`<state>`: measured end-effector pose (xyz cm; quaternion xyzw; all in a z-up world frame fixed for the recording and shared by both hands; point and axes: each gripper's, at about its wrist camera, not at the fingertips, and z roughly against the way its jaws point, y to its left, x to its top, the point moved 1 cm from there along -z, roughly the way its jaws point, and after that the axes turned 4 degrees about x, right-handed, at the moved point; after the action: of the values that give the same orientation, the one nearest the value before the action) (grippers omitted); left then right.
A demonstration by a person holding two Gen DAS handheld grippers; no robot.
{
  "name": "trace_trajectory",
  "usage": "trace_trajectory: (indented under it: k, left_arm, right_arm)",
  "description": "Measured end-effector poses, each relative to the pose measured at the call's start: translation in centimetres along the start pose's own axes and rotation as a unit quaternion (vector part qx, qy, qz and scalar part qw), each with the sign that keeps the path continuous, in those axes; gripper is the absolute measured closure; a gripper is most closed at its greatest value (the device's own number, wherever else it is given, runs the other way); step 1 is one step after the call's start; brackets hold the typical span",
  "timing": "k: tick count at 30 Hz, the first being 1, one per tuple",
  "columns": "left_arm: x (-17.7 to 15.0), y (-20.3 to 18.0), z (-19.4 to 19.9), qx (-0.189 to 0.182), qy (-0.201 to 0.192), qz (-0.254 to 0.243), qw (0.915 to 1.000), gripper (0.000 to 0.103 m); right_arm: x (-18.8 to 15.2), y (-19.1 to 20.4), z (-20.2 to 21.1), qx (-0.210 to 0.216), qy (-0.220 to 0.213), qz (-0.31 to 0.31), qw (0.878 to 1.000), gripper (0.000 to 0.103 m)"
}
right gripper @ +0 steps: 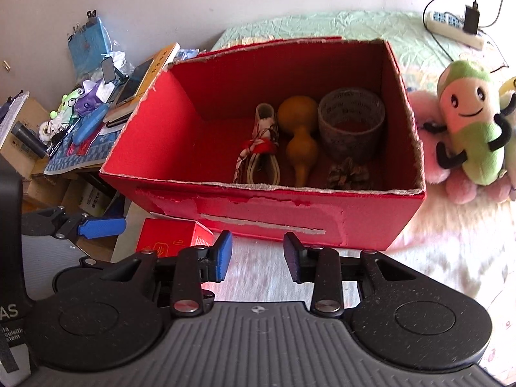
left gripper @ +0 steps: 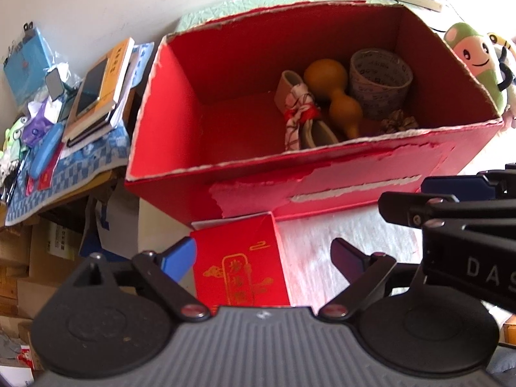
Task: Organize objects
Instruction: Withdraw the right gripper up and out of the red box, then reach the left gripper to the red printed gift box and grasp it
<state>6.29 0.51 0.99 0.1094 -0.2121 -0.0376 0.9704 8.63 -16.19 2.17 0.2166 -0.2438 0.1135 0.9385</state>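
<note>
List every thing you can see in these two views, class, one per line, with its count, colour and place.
big box: one, red, open-topped, on the bed
gourd: one, tan, lying inside the big box
tape roll: one, greyish, inside the big box at the right
cloth bundle: one, white and red, inside the big box left of the gourd
small box: one, red with gold print, in front of the big box
plush toy: one, green and pink, right of the big box
power strip: one, white, far right on the bed
books: a stack, on the cluttered side table at the left
left hand-held gripper: open, astride the small box
right hand-held gripper: open, nothing between the jaws
</note>
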Motion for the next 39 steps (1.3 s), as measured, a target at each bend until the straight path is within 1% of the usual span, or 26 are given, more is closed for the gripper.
trace_trajectory:
  k: [4,16,24,26,28,33,39]
  left_arm:
    - [-0.2,0.3,-0.6,0.006,0.008,0.003,0.9999,0.008]
    - [-1.2,1.7,-2.1,0.016,0.035,0.018,0.9991,0.007]
    - [-2.3,2.6,-3.4,0.009,0.061,0.032,0.9976,0.007]
    - [-2.5,2.8,-3.6,0.004,0.064,0.037,0.9973,0.004]
    - [-2.7,2.9,-3.7,0.002,0.066,0.038,0.9971,0.004]
    - [-3.1,2.6,-3.9,-0.018,0.075,0.044,0.9961,0.004]
    - [-3.5,2.9,-4.4,-0.031,0.087,0.058,0.9941,0.004]
  right_arm:
    - [-0.1,-0.1,-0.4,0.008,0.009,-0.008,1.0,0.06]
    - [0.4,0.4,-2.5,0.047,0.042,-0.026,0.998,0.054]
    - [0.6,1.5,-4.2,0.071,0.071,-0.024,0.995,0.054]
    - [0.6,1.8,-4.7,0.077,0.077,-0.024,0.994,0.054]
    - [0.6,2.0,-5.0,0.084,0.082,-0.025,0.993,0.054]
    - [0.8,2.7,-5.8,0.098,0.096,-0.021,0.99,0.054]
    - [0.9,3.0,-6.6,0.11,0.111,-0.017,0.987,0.054]
